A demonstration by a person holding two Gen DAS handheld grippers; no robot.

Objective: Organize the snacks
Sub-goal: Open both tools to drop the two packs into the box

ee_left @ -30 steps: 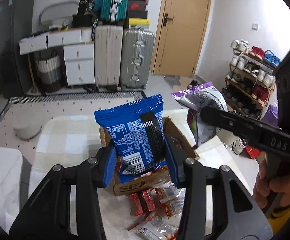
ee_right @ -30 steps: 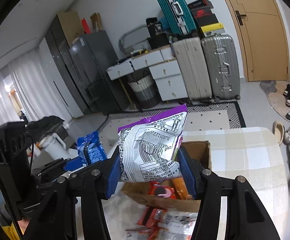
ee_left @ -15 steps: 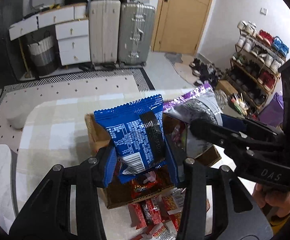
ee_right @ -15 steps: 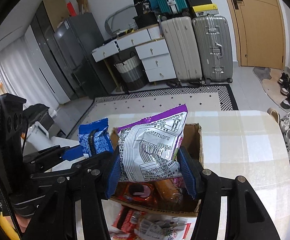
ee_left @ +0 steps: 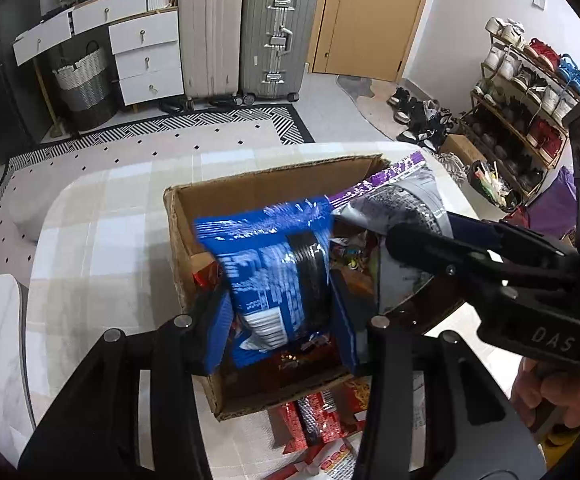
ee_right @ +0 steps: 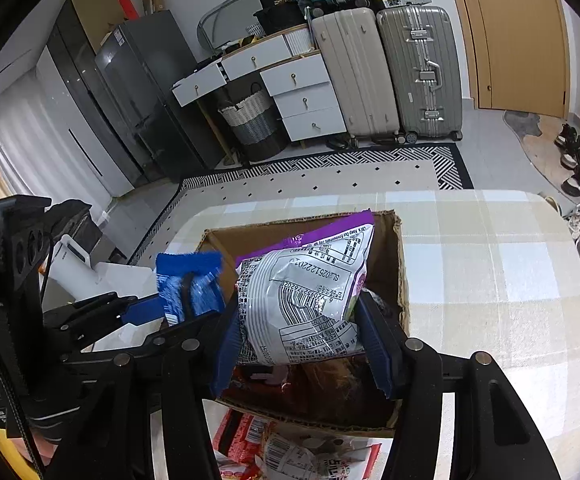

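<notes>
Blue pkt [ee_left: 278, 276], purple pkt [ee_right: 306, 300], seemingly over box [ee_left: 258, 196].

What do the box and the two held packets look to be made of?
Box: brown corrugated cardboard, matte, with ragged torn edges.
Blue packet in the left gripper: glossy plastic film, probably; it crinkles and glints, and has a crimped top seal.
Purple-and-silver packet in the right gripper: shiny, likely metallised film; silver back, creased.
</notes>
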